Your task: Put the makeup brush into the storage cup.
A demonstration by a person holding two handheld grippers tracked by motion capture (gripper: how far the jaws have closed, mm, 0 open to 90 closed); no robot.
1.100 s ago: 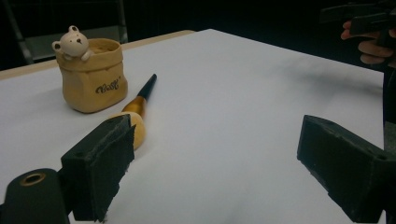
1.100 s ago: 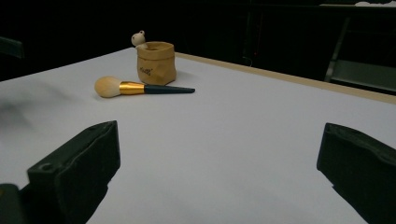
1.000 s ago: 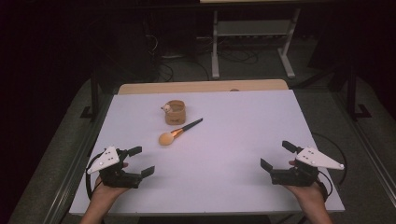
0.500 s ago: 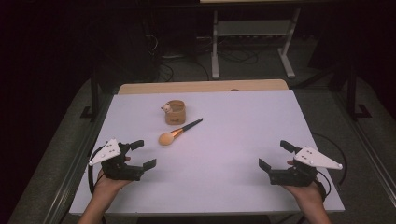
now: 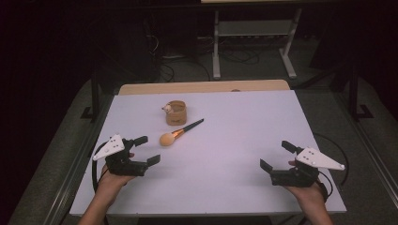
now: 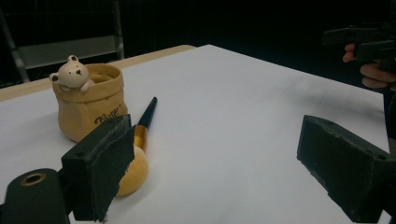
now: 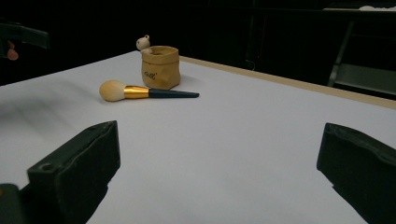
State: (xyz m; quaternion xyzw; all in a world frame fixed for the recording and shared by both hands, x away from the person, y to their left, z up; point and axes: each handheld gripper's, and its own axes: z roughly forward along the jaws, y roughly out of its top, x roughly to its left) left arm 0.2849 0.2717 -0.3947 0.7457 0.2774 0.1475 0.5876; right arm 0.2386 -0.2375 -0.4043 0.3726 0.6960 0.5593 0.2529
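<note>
A makeup brush [image 5: 180, 132] with a fluffy tan head, gold ferrule and dark handle lies on the white table [image 5: 234, 122]. Just behind it stands a small tan bag-shaped pot [image 5: 176, 113] with a bear figure on its rim. My left gripper [image 5: 148, 150] is open, just left of the brush head and apart from it. In the left gripper view the brush head [image 6: 130, 172] sits beside the left jaw, with the pot [image 6: 91, 109] beyond. My right gripper [image 5: 275, 155] is open and empty at the front right, far from the brush [image 7: 140, 92] and pot [image 7: 160, 67].
A wooden strip [image 5: 202, 86] runs along the table's far edge. Beyond it, a metal stand [image 5: 253, 33] and cables sit on the dark floor. The table's front edge [image 5: 211, 213] lies close behind both hands.
My left gripper has moved slightly forward and right, toward the brush head. The right gripper has barely shifted. Brush and pot have not moved.
</note>
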